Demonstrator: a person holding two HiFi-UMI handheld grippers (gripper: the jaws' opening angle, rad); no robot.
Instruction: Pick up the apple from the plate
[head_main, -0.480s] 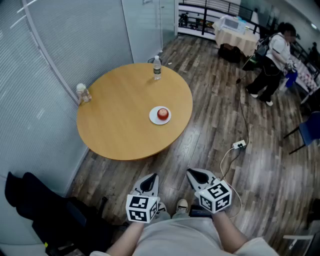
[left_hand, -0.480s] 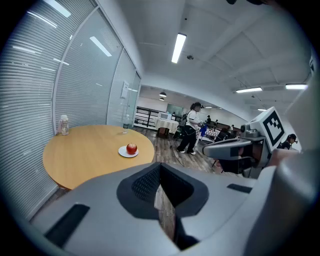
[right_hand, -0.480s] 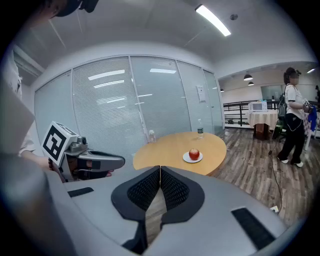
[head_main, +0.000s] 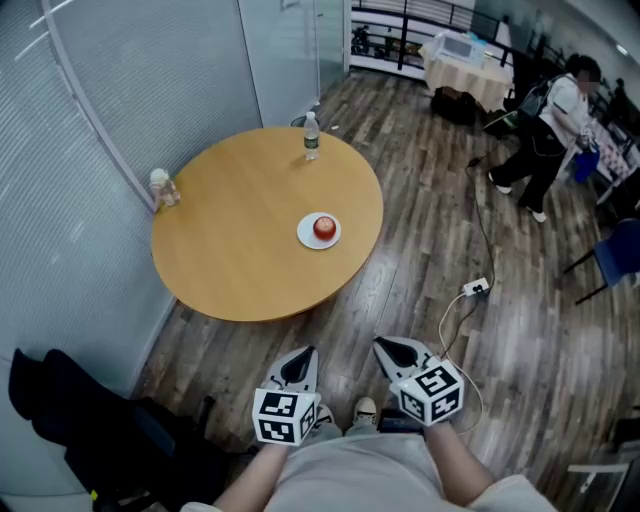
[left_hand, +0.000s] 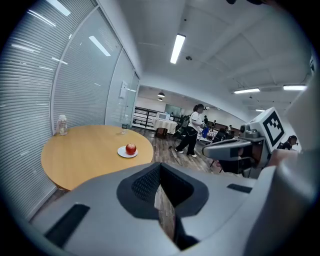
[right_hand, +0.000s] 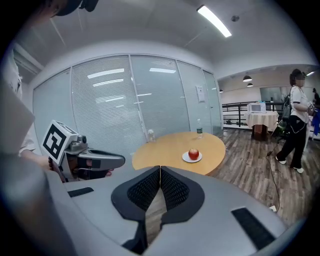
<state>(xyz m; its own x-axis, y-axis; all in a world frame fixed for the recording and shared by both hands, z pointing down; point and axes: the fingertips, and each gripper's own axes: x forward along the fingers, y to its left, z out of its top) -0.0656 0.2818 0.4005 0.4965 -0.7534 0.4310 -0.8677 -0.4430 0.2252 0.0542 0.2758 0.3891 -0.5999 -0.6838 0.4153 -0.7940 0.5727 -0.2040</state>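
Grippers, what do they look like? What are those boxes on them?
Both the left gripper and right gripper are smooth grey plastic narrowing to points, with black bumpy pads inside. Each carries a white cube printed with black square markers. The person wears a pale top.

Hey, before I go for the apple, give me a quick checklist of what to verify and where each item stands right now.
1. Apple sits on the plate: ok.
2. Jaws open for the grasp: not ok; left gripper and right gripper are both shut and empty.
3. Grippers near enough to the table: not ok; bare floor lies between.
4. Room round the plate: ok; bottle and jar stand at the rim, well apart from it.
5. Plate stays put when the apple lifts: cannot tell.
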